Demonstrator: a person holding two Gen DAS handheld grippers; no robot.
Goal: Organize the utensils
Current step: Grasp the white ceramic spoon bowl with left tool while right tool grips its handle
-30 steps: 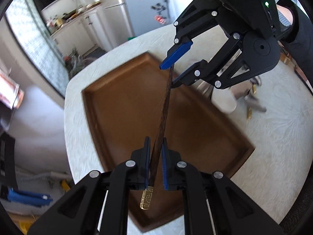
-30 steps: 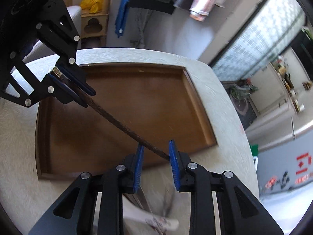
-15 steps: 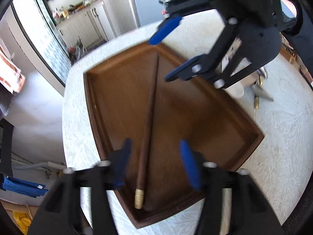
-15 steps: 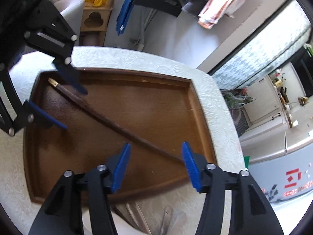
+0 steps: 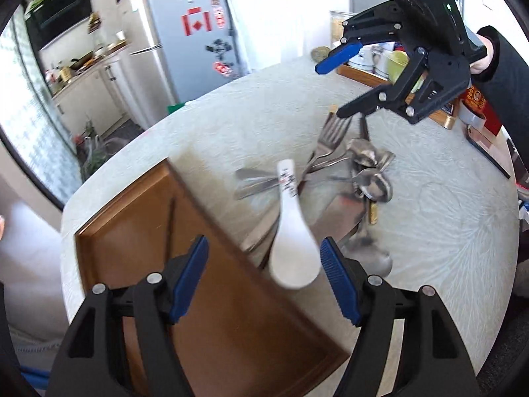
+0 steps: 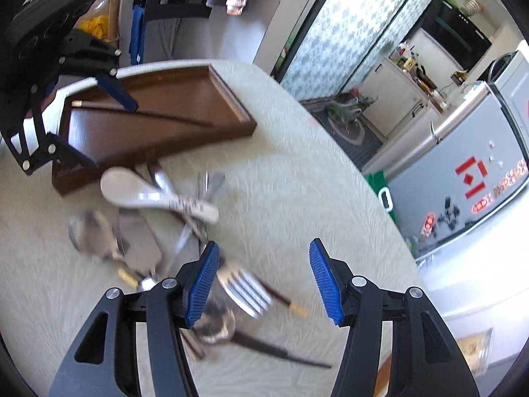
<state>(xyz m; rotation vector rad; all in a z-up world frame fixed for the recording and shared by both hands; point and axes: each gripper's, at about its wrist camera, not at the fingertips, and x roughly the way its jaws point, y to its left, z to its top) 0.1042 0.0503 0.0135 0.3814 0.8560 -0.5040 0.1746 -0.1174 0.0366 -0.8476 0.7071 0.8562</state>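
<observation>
A brown wooden tray [image 5: 139,231] [image 6: 185,99] sits on the pale table with one dark chopstick [image 6: 145,114] lying in it. Beside the tray lies a heap of utensils: a white ceramic spoon [image 5: 292,231] [image 6: 148,195], metal forks [image 5: 334,132] [image 6: 244,289], metal spoons [image 5: 370,178] and a second dark chopstick [image 6: 274,347]. My left gripper [image 5: 264,274] is open and empty above the white spoon's bowl. My right gripper [image 6: 264,281] is open and empty above a fork; it also shows in the left wrist view [image 5: 340,82].
A second wooden tray [image 5: 370,76] with jars stands at the table's far side. A tape roll [image 5: 472,117] and a dark flat item [image 5: 489,152] lie near the right edge. A fridge [image 5: 185,43] stands beyond the table.
Both grippers let go of the chopstick, which now lies in the tray. Both have swung away from the tray to above the utensil heap, jaws wide.
</observation>
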